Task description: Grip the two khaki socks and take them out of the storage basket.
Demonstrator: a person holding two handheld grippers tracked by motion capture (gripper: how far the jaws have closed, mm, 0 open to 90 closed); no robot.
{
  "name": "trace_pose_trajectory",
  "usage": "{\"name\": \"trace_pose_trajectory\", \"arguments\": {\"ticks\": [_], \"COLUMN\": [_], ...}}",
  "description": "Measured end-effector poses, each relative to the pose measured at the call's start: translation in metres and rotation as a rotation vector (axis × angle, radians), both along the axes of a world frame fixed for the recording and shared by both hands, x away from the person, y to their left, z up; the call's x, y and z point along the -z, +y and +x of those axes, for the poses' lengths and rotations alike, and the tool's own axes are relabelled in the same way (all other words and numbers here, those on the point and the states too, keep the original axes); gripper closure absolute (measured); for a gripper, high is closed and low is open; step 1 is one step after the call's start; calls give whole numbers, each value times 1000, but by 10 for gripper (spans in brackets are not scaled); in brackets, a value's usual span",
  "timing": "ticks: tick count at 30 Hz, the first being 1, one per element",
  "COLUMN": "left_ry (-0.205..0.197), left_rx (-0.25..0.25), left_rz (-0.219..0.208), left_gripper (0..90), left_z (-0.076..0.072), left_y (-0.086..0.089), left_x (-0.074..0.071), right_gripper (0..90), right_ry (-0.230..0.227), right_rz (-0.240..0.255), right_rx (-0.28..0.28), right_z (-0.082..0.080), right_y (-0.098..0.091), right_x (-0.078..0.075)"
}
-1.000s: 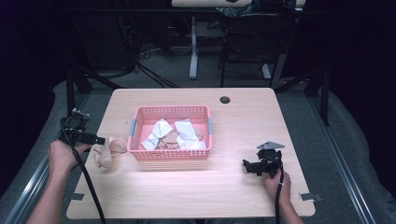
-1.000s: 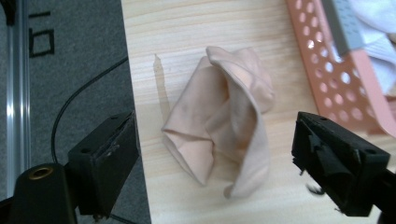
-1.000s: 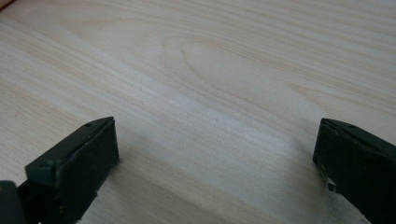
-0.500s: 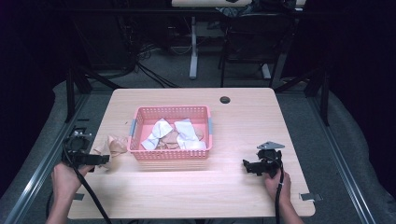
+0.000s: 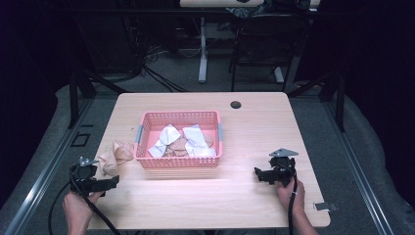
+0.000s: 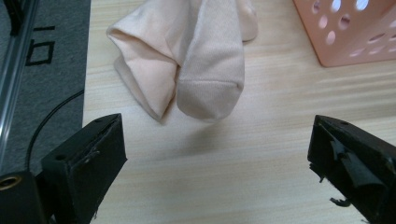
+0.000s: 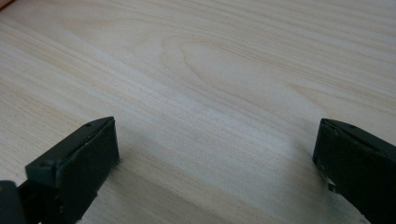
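Socks: the pale peach socks [image 6: 187, 65] are lying bunched on the table in the upper middle of your left gripper view; in the high view the socks [image 5: 113, 156] are sitting at middle left, just beside the left wall of the basket, outside it.

Sock shape: two rounded ends are pointing toward your jaws, the right one overlapping the left.

Left gripper: your left gripper [image 5: 115, 182] is sitting at the lower left of the high view, just below the socks. In its own view the left gripper [image 6: 215, 163] is standing with its jaws spread wide; they have just been opening, with bare wood between them and the socks lying ahead, not touched.

Left hand: your left hand [image 5: 78, 204] is gripping the handle at the bottom edge, a black cable looping beside it.

Basket: the pink perforated basket [image 5: 179, 164] is resting at the centre of the high view, and its corner [image 6: 355, 32] is showing at the upper right of your left gripper view. White and tan cloth pieces [image 5: 183, 139] are lying inside it.

Right gripper: your right gripper [image 5: 256, 173] is resting low at the right of the high view, well apart from the basket. In its own view its jaws are standing wide over bare wood.

Table: the light wooden table [image 5: 264, 122] is carrying everything; a small dark hole [image 5: 236, 105] is showing near its far edge.
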State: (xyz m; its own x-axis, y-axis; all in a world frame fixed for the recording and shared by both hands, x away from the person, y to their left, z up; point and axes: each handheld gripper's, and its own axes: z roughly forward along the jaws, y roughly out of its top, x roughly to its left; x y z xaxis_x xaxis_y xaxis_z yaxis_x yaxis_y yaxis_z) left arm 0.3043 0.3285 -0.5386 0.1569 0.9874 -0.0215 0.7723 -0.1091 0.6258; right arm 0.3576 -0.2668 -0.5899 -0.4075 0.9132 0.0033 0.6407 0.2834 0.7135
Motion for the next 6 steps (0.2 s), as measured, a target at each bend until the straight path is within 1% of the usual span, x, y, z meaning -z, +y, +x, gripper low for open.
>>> {"name": "trace_pose_trajectory", "arguments": {"ticks": [2,6], "left_ry": [-12,3], "left_rx": [9,29], "left_rz": [6,22], "left_gripper": [29,9], "left_z": [-1,2], "left_y": [-1,-3], "left_x": [2,6], "right_gripper": [0,0], "right_ry": [0,-2], "right_rz": [0,4], "right_rx": [0,1], "right_z": [0,0], "right_y": [0,0], "right_x": [0,0]}}
